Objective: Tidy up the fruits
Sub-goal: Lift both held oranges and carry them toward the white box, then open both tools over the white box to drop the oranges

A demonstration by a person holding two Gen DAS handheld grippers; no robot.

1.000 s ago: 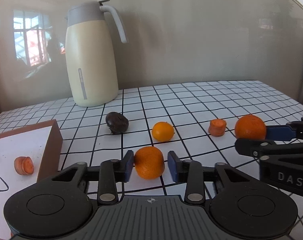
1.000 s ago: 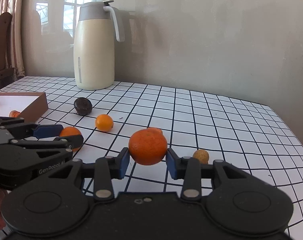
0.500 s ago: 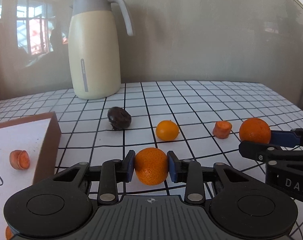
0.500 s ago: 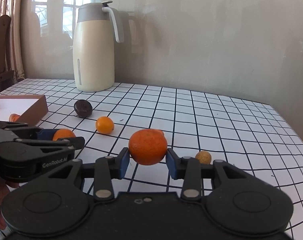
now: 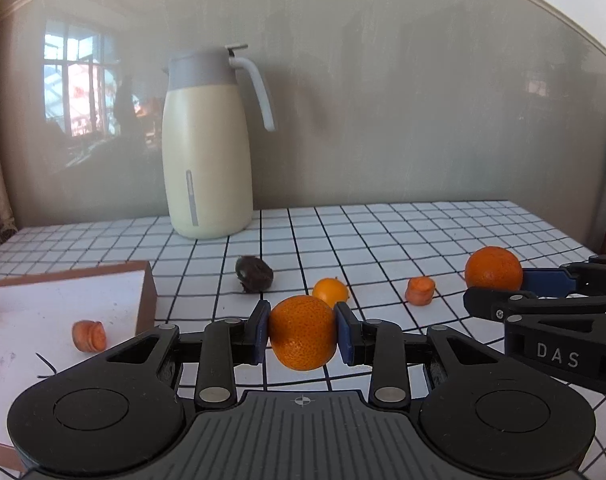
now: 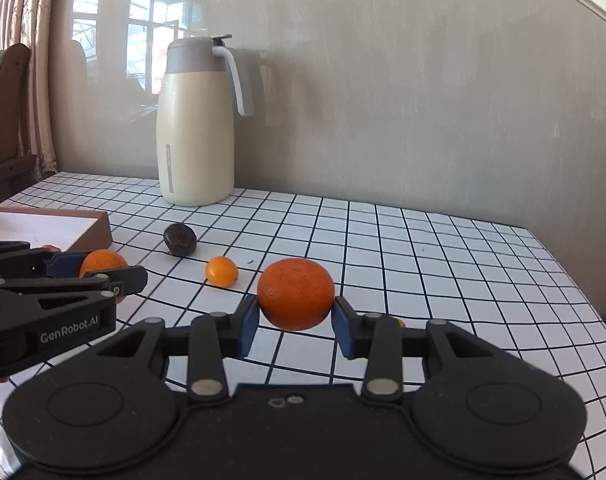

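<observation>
My left gripper (image 5: 303, 332) is shut on a tangerine (image 5: 302, 334) and holds it above the checked table. My right gripper (image 6: 295, 312) is shut on a second tangerine (image 6: 295, 293), also lifted; it shows in the left wrist view (image 5: 493, 268) too. On the table lie a small orange kumquat (image 5: 330, 291), a dark round fruit (image 5: 254, 273) and a carrot piece (image 5: 420, 290). Another carrot piece (image 5: 89, 335) lies in the white box (image 5: 145, 292) at the left.
A tall cream thermos jug (image 5: 207, 152) stands at the back by the wall. The table's right edge (image 6: 583, 280) is near. A wooden chair (image 6: 7, 120) stands at the far left.
My left gripper closed on its tangerine and lifted it off the table. My right gripper rose with its tangerine. Both views have tilted up.
</observation>
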